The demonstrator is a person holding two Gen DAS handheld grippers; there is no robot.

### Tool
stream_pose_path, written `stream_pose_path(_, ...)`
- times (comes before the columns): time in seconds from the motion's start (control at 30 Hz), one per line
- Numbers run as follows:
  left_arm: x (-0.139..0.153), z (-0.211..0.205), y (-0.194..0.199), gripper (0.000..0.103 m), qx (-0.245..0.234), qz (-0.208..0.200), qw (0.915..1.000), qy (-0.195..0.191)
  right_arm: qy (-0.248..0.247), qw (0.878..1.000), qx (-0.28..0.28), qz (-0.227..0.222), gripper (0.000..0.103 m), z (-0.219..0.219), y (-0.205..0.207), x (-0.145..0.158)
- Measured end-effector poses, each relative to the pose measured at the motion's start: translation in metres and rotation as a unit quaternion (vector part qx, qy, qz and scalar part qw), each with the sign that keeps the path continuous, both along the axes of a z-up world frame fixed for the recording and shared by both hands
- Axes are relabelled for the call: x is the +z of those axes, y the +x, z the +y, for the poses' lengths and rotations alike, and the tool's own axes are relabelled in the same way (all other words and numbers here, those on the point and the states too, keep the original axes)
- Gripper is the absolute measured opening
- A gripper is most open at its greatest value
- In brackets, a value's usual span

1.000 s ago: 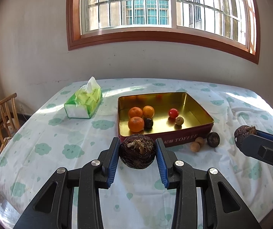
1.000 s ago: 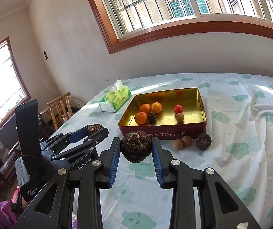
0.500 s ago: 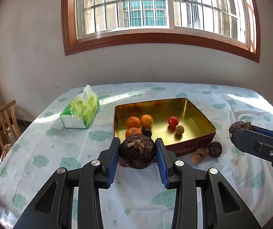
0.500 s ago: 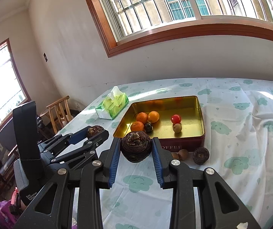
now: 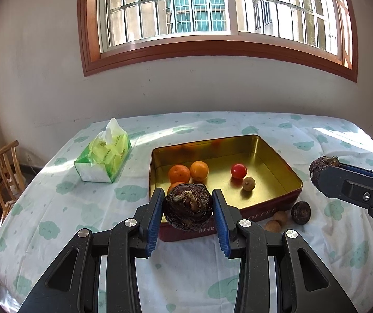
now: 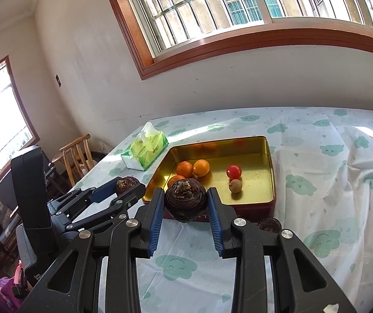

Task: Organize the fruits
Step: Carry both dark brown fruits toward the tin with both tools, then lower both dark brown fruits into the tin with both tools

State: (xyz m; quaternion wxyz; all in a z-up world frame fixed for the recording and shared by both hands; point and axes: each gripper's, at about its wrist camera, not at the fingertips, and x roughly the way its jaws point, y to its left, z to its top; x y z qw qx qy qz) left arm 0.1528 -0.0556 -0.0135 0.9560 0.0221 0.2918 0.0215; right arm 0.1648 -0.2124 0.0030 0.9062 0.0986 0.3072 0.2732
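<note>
- A green tissue box (image 5: 103, 157) sits at the left of the bench (image 5: 56, 208), apart from the tin.
- The left hand-held gripper (image 5: 187, 206) has its blue pads clamped on a dark brown water chestnut (image 5: 187, 207), held in the air just before the near left corner of the gold tin (image 5: 277, 161).
- Inside the tin lie three oranges (image 5: 199, 170) bunched at the left, with a red cherry tomato (image 5: 239, 170) and a small brown longan (image 5: 248, 183) further right.
- Outside the tin's near right corner, on the cloth, rest two longans on the cloth (image 5: 276, 221) and a loose water chestnut (image 5: 300, 212), close together.
- The right hand-held gripper (image 6: 185, 203) is likewise closed on a second water chestnut (image 6: 185, 203), held above the bench in front of the tin's near wall.
</note>
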Motion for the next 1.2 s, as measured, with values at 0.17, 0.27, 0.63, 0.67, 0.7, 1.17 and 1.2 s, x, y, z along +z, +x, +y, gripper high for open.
stream_pose_path(0.17,-0.005,-0.001,0.012,0.038,-0.001,0.004,1.0000,0.002,-0.003,1.000,0.001,0.005,0.030,-0.001,0.013,-0.007)
stream_pose_path(0.27,-0.007,-0.002,0.019,0.038,-0.002,0.006,1.0000,0.005,-0.003,1.000,-0.001,0.008,0.030,-0.002,0.022,-0.010)
stream_pose_path(0.63,-0.015,0.006,0.050,0.038,0.010,0.018,0.9998,-0.009,-0.006,1.000,-0.010,0.016,0.030,-0.004,0.056,-0.021)
stream_pose_path(0.67,-0.016,0.006,0.052,0.038,0.010,0.019,0.9997,-0.009,-0.008,1.000,-0.010,0.017,0.030,-0.004,0.059,-0.023)
stream_pose_path(0.7,-0.016,0.006,0.055,0.038,0.011,0.019,0.9997,-0.009,-0.009,1.000,-0.011,0.019,0.030,-0.004,0.062,-0.025)
stream_pose_path(1.17,-0.023,-0.004,0.088,0.038,0.005,0.026,0.9996,-0.011,-0.023,0.999,-0.013,0.034,0.030,-0.003,0.098,-0.044)
stream_pose_path(1.2,-0.023,-0.004,0.091,0.038,0.004,0.026,0.9996,-0.011,-0.024,0.999,-0.013,0.034,0.030,-0.003,0.100,-0.045)
